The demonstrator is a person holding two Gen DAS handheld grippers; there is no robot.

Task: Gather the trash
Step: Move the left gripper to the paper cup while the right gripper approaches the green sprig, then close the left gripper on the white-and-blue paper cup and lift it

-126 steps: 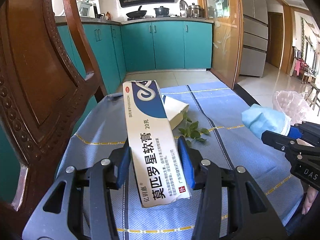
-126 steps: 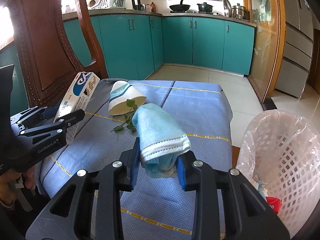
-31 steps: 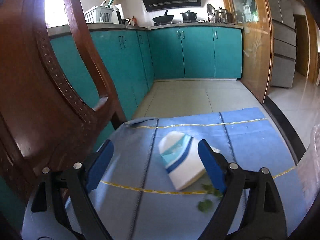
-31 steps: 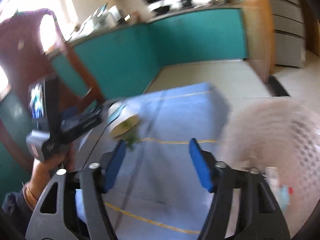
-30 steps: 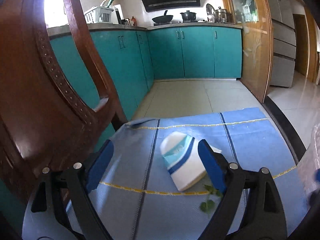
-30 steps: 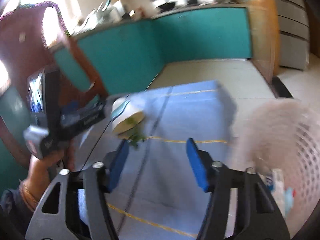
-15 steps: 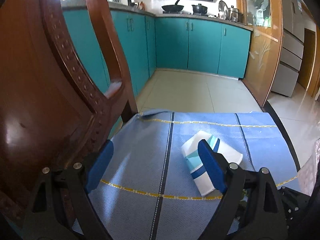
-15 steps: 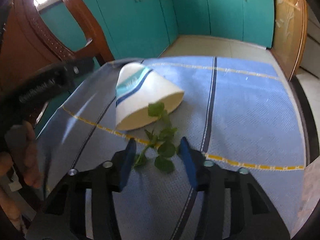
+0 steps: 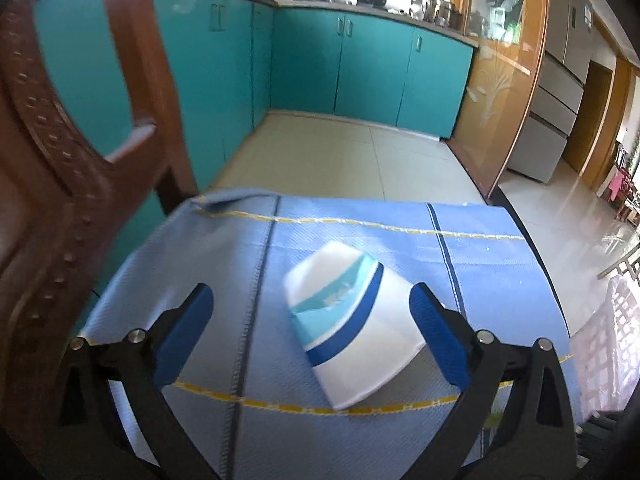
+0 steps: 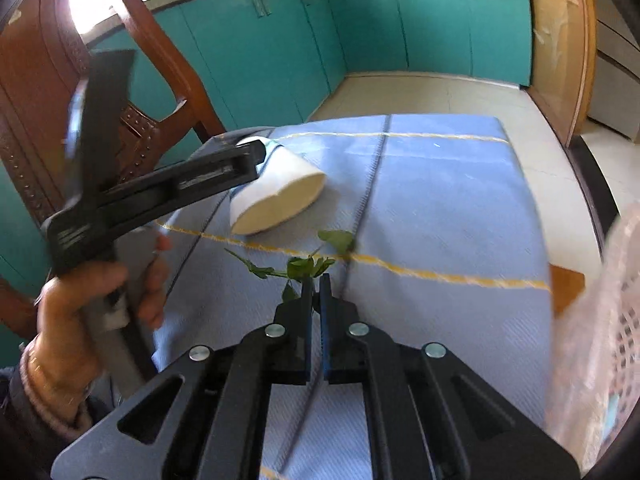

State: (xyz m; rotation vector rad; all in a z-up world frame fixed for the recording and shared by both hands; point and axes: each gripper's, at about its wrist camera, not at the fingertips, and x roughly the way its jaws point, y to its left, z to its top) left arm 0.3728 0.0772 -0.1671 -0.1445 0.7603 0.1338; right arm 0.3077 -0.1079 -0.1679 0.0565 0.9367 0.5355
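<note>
A crushed white paper cup with blue bands lies on its side on the blue tablecloth. My left gripper is open, one finger on each side of the cup, apart from it. In the right wrist view the cup lies beyond a green leafy sprig. My right gripper is shut on the sprig's near end, low over the cloth. The left gripper's finger reaches over the cup there.
A white mesh trash basket with a plastic liner stands at the right, off the table edge; it also shows in the left wrist view. A carved wooden chair stands close on the left. Teal kitchen cabinets lie beyond.
My right gripper has closed on the leafy sprig. My left gripper has moved forward and down, so the cup now sits between its open fingers.
</note>
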